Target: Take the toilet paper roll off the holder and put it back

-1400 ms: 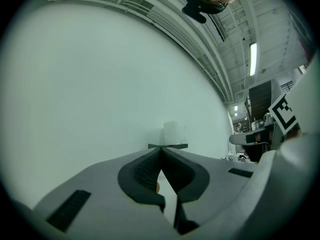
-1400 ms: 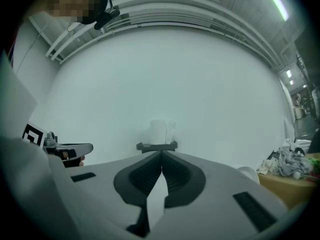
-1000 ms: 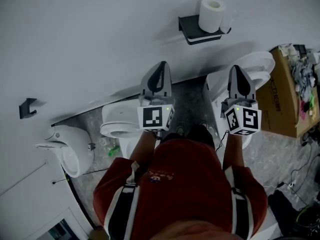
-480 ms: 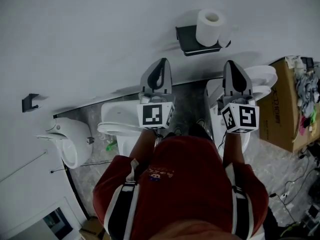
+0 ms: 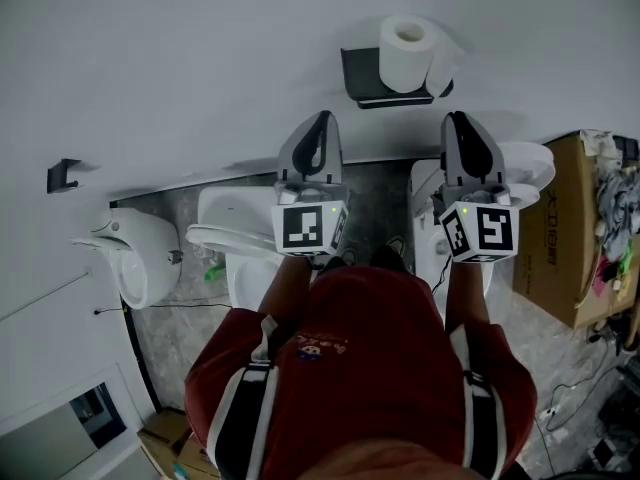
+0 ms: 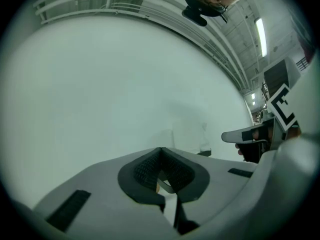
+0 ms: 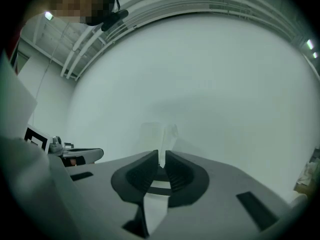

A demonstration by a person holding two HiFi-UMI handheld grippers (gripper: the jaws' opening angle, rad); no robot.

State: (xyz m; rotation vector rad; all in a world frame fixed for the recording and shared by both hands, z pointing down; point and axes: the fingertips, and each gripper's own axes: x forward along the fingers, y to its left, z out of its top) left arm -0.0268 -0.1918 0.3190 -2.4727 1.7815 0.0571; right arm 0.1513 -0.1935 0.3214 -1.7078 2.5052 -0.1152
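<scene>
A white toilet paper roll [image 5: 405, 53] sits on a black wall holder [image 5: 358, 76] on the pale wall in the head view. Both grippers point level at that wall, short of it. My left gripper [image 5: 322, 120] is below and left of the holder, its pads closed together with nothing between them [image 6: 160, 152]. My right gripper [image 5: 458, 120] is below and slightly right of the roll. Its jaws have just been opening and show a narrow empty slit [image 7: 161, 157]. The roll [image 7: 159, 135] appears faintly straight ahead in the right gripper view.
Below the grippers stand a white toilet [image 5: 232, 240] and a second toilet [image 5: 522, 163] at the right. A white urinal [image 5: 140, 268] is at the left, and a black hook [image 5: 63, 173] is fixed on the wall. A cardboard box [image 5: 560, 238] of clutter stands at the right.
Both grippers have moved toward the wall, and the roll and holder now lie nearer their tips. The person has stepped along with them.
</scene>
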